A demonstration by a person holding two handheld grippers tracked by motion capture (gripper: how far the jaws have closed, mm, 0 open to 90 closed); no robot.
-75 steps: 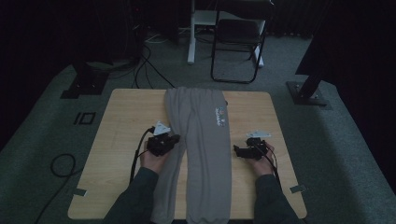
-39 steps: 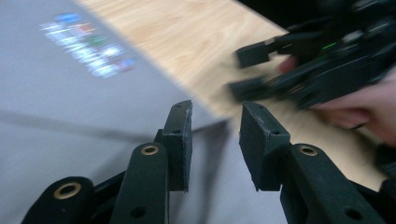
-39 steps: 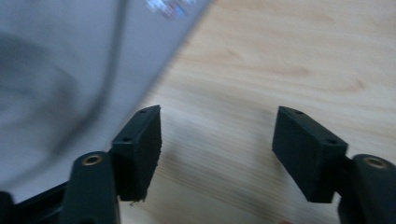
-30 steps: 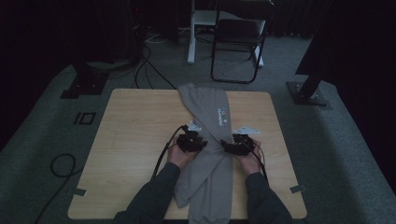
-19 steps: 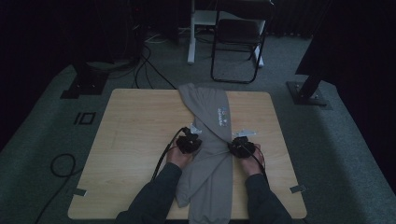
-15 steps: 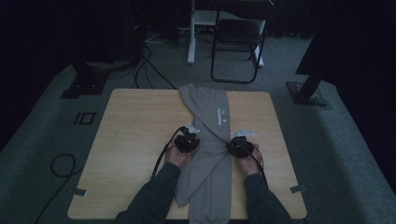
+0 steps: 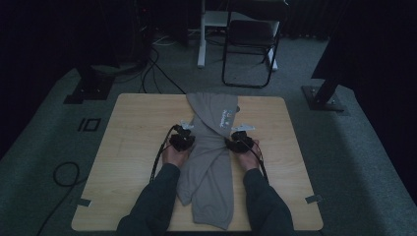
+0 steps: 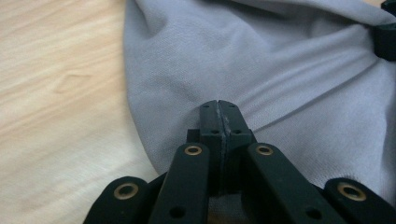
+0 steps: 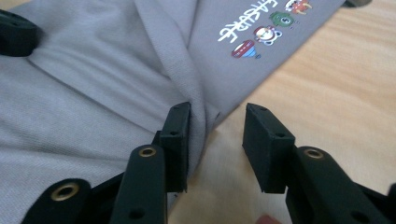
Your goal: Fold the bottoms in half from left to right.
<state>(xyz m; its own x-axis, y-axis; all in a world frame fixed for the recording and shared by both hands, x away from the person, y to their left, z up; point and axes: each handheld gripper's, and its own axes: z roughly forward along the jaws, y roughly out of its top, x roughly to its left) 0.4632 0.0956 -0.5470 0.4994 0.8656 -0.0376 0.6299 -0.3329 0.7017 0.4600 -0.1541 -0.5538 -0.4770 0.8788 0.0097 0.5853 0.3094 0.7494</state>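
Note:
Grey trousers (image 7: 209,162) lie lengthwise on the wooden table (image 7: 133,128), pinched narrow at the middle between my two grippers. My left gripper (image 7: 183,139) is at their left edge. In the left gripper view its jaws (image 8: 219,105) are pressed together on the cloth (image 8: 261,56), and creases run out from the tips. My right gripper (image 7: 239,141) is at the right edge. Its jaws (image 9: 217,116) have just been opening; a fold of the trousers (image 9: 93,93) lies against one pad and the other stands clear. A small coloured print (image 9: 261,32) sits near the waist.
Bare wood (image 8: 56,93) lies left of the trousers and more (image 9: 336,93) to their right. A black chair (image 7: 251,39) and a white stand (image 7: 204,29) are on the floor beyond the far edge. Cables (image 7: 64,172) trail on the floor at the left.
Both hands came in from the trousers' outer edges and bunched the cloth at the middle. In the last half second both grippers shifted left and slightly away, dragging the middle of the trousers along.

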